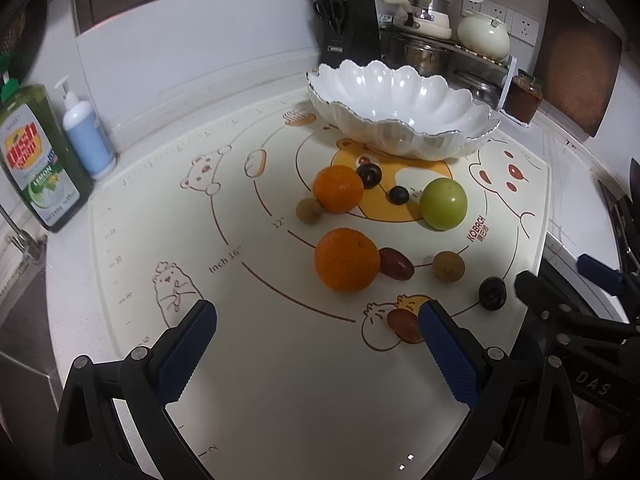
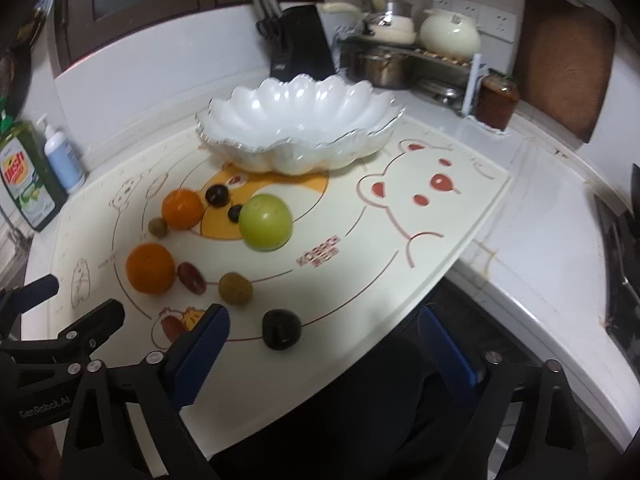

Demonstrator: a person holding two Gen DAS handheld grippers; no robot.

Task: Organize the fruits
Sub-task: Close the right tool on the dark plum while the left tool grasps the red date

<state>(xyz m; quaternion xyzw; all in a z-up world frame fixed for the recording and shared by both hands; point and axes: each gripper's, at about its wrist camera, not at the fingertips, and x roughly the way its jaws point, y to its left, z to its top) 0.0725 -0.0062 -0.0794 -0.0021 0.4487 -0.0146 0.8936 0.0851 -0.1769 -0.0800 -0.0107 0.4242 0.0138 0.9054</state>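
Here the printed mat covers the table, with the empty white scalloped bowl at its far side and fruit loose before it. Only the right wrist view shows the mat's near corner. Left gripper and right gripper fingers gape, holding nothing.

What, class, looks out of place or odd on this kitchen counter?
The bowl sits empty while the fruit lies scattered loose on the mat in front of it: two oranges, a green apple, and small dark, red and brown fruits. Nothing looks spilled or damaged.
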